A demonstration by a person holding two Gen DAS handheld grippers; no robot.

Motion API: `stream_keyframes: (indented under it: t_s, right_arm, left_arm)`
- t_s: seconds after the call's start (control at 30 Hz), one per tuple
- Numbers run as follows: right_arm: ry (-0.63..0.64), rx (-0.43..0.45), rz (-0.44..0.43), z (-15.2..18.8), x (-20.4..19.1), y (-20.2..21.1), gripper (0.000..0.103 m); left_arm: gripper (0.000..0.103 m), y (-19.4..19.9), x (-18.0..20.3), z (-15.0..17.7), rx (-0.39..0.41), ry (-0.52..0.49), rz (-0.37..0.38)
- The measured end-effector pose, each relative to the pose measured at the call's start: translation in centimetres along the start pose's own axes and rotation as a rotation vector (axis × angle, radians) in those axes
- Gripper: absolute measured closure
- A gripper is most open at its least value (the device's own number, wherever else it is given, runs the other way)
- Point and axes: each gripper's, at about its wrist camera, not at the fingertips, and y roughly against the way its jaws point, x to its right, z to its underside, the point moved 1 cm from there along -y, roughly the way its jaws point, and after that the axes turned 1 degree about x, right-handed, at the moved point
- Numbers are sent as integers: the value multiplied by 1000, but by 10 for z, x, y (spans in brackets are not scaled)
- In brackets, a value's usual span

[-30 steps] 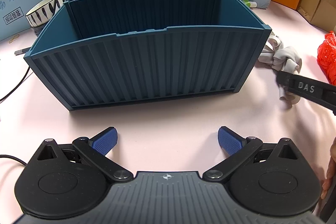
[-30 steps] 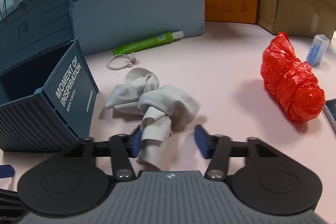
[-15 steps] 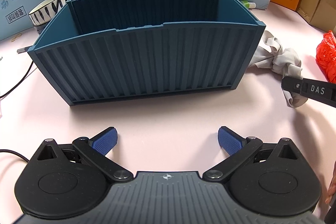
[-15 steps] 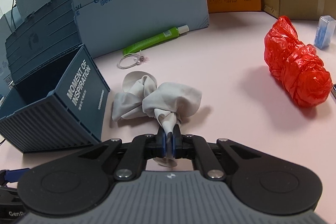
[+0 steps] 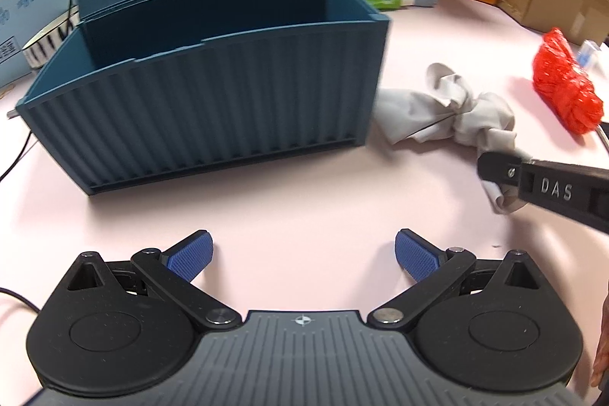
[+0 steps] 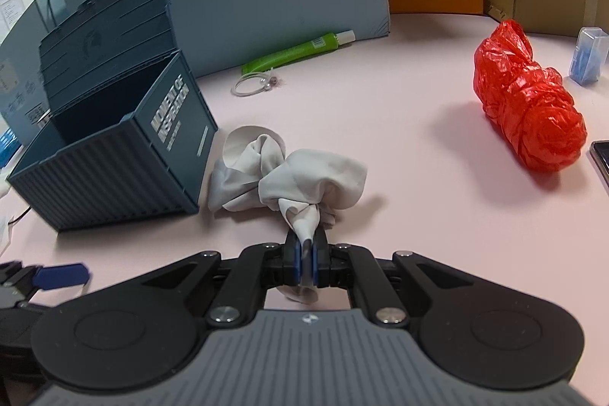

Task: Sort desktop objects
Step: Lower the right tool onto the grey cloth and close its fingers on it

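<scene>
While the left gripper (image 5: 302, 253) gapes empty, right gripper (image 6: 305, 259) fingers pinch the grey cloth (image 6: 300, 174).

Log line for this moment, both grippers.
left gripper: open, empty | right gripper: shut on crumpled grey cloth | cloth on pink table beside open dark blue container-style plastic box

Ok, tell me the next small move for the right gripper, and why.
Probably lift and carry leftward: the right gripper is shut on a fold of the grey cloth, most of which lies on the table beside the open blue bin. The left gripper is open, holding nothing.
</scene>
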Motion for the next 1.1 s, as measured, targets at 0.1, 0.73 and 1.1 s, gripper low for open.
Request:
stream_keyframes:
  t_s: [0.1, 0.73, 1.1]
  right_arm:
    - [6, -12, -23, 4, 2, 5, 98]
    - [64, -7, 61, 9, 18, 20, 96]
    - [32, -6, 53, 8, 31, 20, 96]
  left_arm:
    - [1, 2, 7, 2, 8, -26, 27]
    - [1, 9, 52, 7, 49, -177, 239]
    - [9, 11, 86, 10, 170, -366, 281]
